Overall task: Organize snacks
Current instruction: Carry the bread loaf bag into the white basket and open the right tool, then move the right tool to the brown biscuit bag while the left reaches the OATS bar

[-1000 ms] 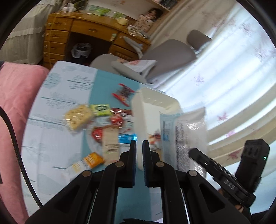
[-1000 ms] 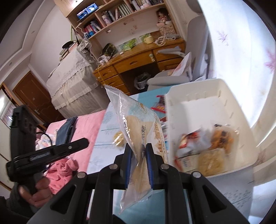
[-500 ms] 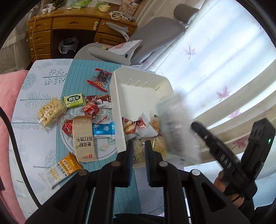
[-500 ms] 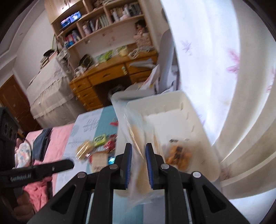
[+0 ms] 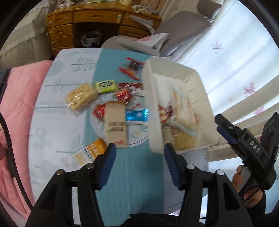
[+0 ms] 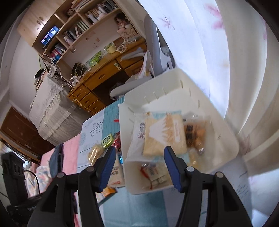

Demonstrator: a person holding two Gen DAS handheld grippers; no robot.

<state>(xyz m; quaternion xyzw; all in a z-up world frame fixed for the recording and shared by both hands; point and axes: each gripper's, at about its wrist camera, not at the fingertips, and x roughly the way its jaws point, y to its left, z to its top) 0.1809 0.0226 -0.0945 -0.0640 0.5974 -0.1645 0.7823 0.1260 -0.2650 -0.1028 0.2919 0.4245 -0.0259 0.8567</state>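
The white bin (image 6: 137, 185) stands on the teal cloth with several snack packs inside. A large clear bag of pale crackers (image 6: 163, 138) lies on top of them. My right gripper (image 6: 139, 157) hovers over the bin's near end, jaws opening, with nothing pressed between its pads. My left gripper (image 5: 139, 157) hangs above the cloth beside the bin (image 5: 151, 113), jaws also opening and empty. Loose snacks lie left of the bin: a beige pack (image 5: 116, 125), a blue wrapper (image 5: 136, 115), a green pack (image 5: 105, 85), a biscuit bag (image 5: 81, 96) and an orange pack (image 5: 90, 152).
A red-trimmed clear pack (image 5: 132, 68) lies at the far end of the cloth. A grey chair (image 5: 183, 22) and a wooden desk (image 5: 90, 15) stand beyond the table. Pink bedding (image 5: 17, 104) borders the left edge. White curtains (image 5: 235, 52) hang behind the bin.
The right gripper let go of the clear cracker bag, which now lies in the bin. Both grippers went from shut to open. Both hands tipped lower towards the table.
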